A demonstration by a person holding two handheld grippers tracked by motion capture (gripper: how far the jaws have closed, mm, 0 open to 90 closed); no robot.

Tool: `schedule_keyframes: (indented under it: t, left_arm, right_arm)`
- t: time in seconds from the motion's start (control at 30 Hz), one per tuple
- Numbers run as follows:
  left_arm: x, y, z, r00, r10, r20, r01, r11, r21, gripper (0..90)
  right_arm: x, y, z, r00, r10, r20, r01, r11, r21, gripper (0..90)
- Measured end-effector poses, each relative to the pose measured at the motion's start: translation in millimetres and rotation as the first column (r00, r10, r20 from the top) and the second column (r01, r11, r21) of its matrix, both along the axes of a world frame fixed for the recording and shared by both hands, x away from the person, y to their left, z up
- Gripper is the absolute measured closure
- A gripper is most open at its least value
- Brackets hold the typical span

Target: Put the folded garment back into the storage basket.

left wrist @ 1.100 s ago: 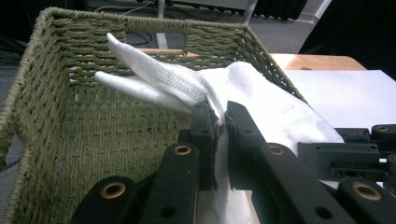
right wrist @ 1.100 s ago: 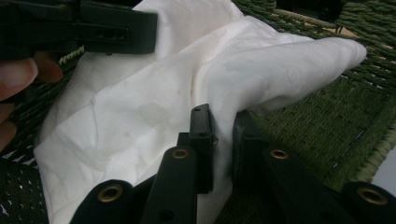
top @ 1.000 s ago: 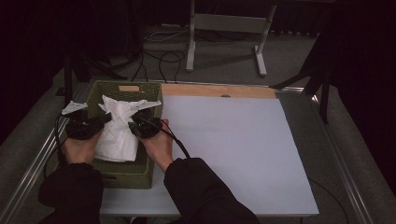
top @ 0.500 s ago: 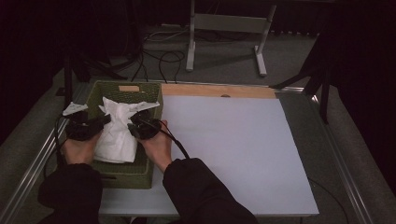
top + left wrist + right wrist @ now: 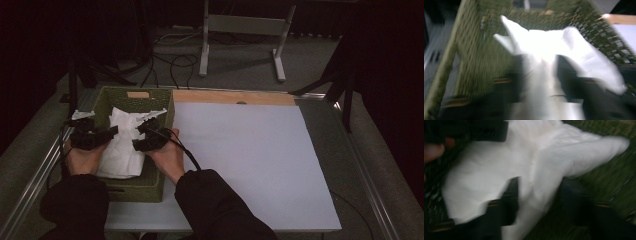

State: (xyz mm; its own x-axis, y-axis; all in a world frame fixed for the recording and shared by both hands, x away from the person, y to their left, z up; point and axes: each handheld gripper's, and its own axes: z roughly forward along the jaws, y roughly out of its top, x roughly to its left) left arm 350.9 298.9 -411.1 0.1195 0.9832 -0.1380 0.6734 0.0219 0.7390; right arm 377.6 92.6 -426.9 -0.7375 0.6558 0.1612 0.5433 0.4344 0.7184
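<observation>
Both grippers' fingers [image 5: 569, 75] just opened around the white cloth [image 5: 125, 145].

The worktop [image 5: 320, 150] is carrying a white sheet [image 5: 250, 160] covering most of its surface. A green woven basket [image 5: 150, 185] is sitting directly on the left side, touching the sheet's left part.

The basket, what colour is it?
Green, woven basket; the high view shows it best.
</observation>
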Motion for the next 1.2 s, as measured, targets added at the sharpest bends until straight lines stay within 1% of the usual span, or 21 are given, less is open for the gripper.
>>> schedule_keyframes:
  t: [0.03, 0.07, 0.1, 0.17, 0.2, 0.3, 0.43, 0.53, 0.63, 0.73, 0.83, 1.0, 1.2]
  left_arm:
    - [-1.2, 0.4, 0.3, 0.9999, 0.012, 0.006, -0.012, 0.9999, 0.002, 23.4]
    - [-2.4, 1.1, 1.0, 0.9997, 0.020, 0.016, -0.020, 0.9998, -0.003, 17.8]
    - [-3.8, 1.9, 1.8, 0.9994, 0.025, 0.025, -0.024, 0.9996, -0.011, 13.9]
    - [-6.3, 2.9, 4.2, 0.9985, 0.025, 0.048, -0.024, 0.9994, -0.023, 10.0]
    - [-7.4, 3.2, 5.4, 0.9982, 0.020, 0.057, -0.018, 0.9993, -0.032, 7.2]
    - [-10.2, 2.1, 8.7, 0.9965, -0.001, 0.084, 0.005, 0.9992, -0.039, 0.8]
    - [-14.1, -0.4, 12.0, 0.9929, -0.024, 0.116, 0.028, 0.9992, -0.028, 0.0]
    - [-18.0, -3.0, 15.0, 0.9880, -0.036, 0.151, 0.038, 0.9992, -0.015, 0.0]
    - [-20.4, -5.8, 17.2, 0.9845, -0.055, 0.166, 0.057, 0.9984, -0.006, 0.0]
    - [-22.3, -8.4, 18.8, 0.9821, -0.069, 0.175, 0.070, 0.9975, 0.000, 0.0]
    - [-24.3, -10.7, 20.0, 0.9798, -0.079, 0.184, 0.080, 0.9968, 0.002, 0.0]
    - [-27.0, -14.5, 21.6, 0.9769, -0.101, 0.188, 0.103, 0.9947, 0.001, 0.0]
    - [-30.5, -17.2, 23.5, 0.9724, -0.111, 0.205, 0.113, 0.9936, 0.001, 0.0]
  right_arm:
    - [-2.1, -0.6, 0.8, 0.9994, -0.012, 0.032, 0.013, 1.000, -0.029, 21.6]
    - [-3.8, -2.0, 2.3, 0.9982, -0.022, 0.056, 0.025, 0.999, -0.048, 21.1]
    - [-4.5, -4.1, 3.7, 0.9982, -0.019, 0.057, 0.021, 0.999, -0.036, 21.2]
    - [-4.3, -7.8, 6.0, 0.9983, -0.013, 0.057, 0.015, 1.000, -0.026, 19.5]
    - [-4.0, -9.1, 6.6, 0.9982, -0.010, 0.060, 0.011, 1.000, -0.023, 19.0]
    - [-3.1, -12.7, 6.7, 0.9980, -0.004, 0.062, 0.005, 1.000, -0.022, 18.1]
    - [-2.2, -15.7, 5.3, 0.9985, 0.007, 0.054, -0.006, 1.000, -0.012, 16.7]
    - [-2.9, -15.9, 5.8, 0.9985, 0.015, 0.052, -0.015, 1.000, -0.009, 15.5]
    - [-3.5, -16.6, 6.4, 0.9982, 0.021, 0.057, -0.021, 1.000, -0.006, 15.3]
    - [-3.4, -18.2, 6.9, 0.9983, 0.024, 0.053, -0.024, 1.000, -0.001, 15.3]
    - [-3.6, -19.5, 7.9, 0.9979, 0.029, 0.059, -0.029, 1.000, 0.001, 15.3]
    - [-4.6, -20.9, 9.6, 0.9971, 0.041, 0.064, -0.042, 0.999, 0.003, 15.3]
    - [-5.2, -23.4, 11.3, 0.9965, 0.047, 0.069, -0.048, 0.999, 0.004, 15.1]
